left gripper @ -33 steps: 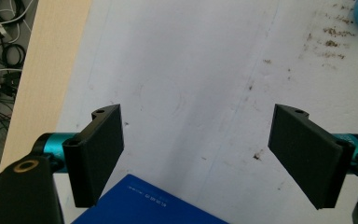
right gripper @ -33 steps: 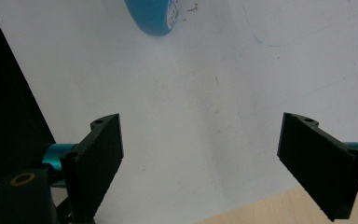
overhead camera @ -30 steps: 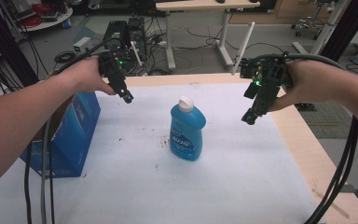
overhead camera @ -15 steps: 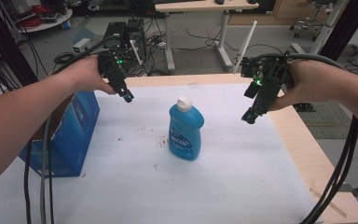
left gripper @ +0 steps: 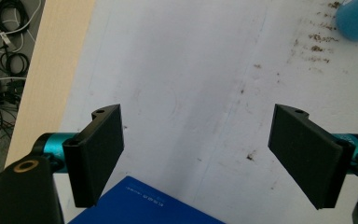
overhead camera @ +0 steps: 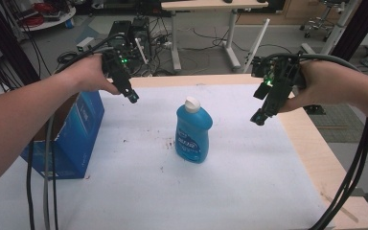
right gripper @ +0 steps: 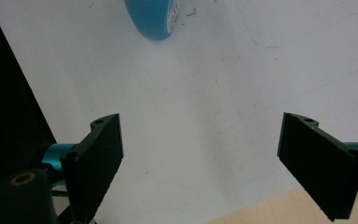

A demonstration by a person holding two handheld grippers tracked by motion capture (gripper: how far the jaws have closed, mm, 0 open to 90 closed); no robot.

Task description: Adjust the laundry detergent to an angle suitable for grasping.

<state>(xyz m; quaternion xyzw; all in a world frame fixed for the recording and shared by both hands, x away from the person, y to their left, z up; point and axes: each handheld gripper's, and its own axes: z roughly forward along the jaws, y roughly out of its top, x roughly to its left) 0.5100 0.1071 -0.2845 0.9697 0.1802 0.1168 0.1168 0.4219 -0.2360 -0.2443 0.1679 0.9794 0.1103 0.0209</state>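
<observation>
A blue bottle [overhead camera: 193,132] with a white cap stands upright mid-table on the white sheet [overhead camera: 230,182]. My left gripper [overhead camera: 132,96] hovers to its upper left, over the far end of an open blue box [overhead camera: 69,136]. In the left gripper view that gripper [left gripper: 198,156] stands open above the bare sheet, with the box's corner [left gripper: 144,207] below and the bottle's edge [left gripper: 356,18] at top right. My right gripper [overhead camera: 258,117] hangs to the bottle's right. Seen from its own camera, the right gripper [right gripper: 214,163] is open with nothing between the pads, the bottle's base [right gripper: 151,16] ahead.
Brown specks [overhead camera: 165,143] dot the sheet beside the bottle. The wooden table edge [overhead camera: 316,143] runs along the right side. Behind the table are desks, cables and electronics on the floor [overhead camera: 172,43]. Cables [overhead camera: 38,191] trail from both grippers.
</observation>
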